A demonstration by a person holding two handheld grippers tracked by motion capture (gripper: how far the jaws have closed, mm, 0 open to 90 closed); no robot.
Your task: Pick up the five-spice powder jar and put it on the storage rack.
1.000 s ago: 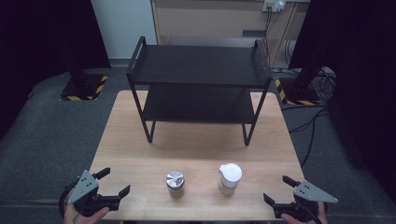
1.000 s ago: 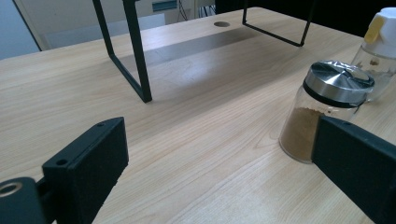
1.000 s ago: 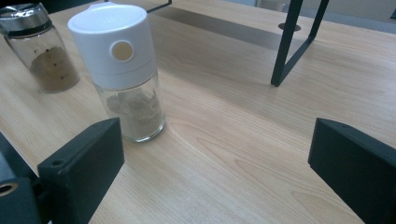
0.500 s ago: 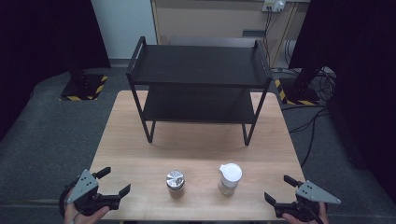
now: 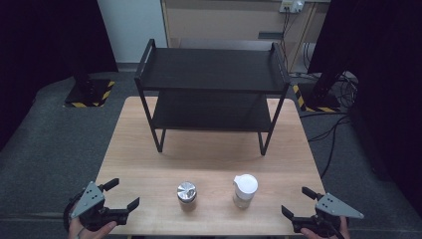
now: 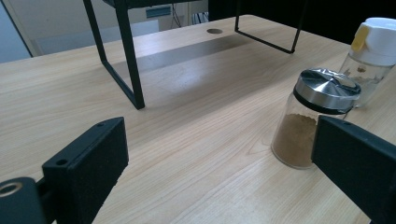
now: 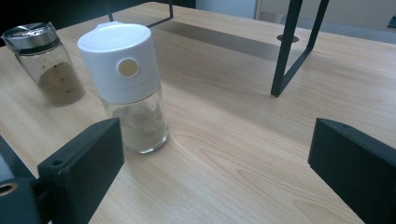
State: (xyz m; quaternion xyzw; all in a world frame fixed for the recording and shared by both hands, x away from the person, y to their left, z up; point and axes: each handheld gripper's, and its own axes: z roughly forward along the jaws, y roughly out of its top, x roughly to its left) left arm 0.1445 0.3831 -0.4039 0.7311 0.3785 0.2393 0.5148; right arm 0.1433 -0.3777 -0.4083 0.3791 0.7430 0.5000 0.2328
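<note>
- Standing at twelve o'clock on the desk (image 5: 149, 164), a black two-tier shelf (image 5: 211, 69); nothing blocks the jars.
- Steel-lidded spice jar (image 5: 187, 195) and white-capped jar (image 5: 245, 190) stand near the front edge, apart.
- Left tongs (image 5: 122, 194) at seven o'clock, right tongs (image 5: 298, 201) at five: both gape wide, empty, touching nothing.

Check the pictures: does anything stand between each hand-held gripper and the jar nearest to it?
Nothing visible does. Bare wooden table separates the open left hand-held gripper from the steel-lidded glass spice jar, and the open right hand-held gripper from the white-capped glass shaker jar.
</note>
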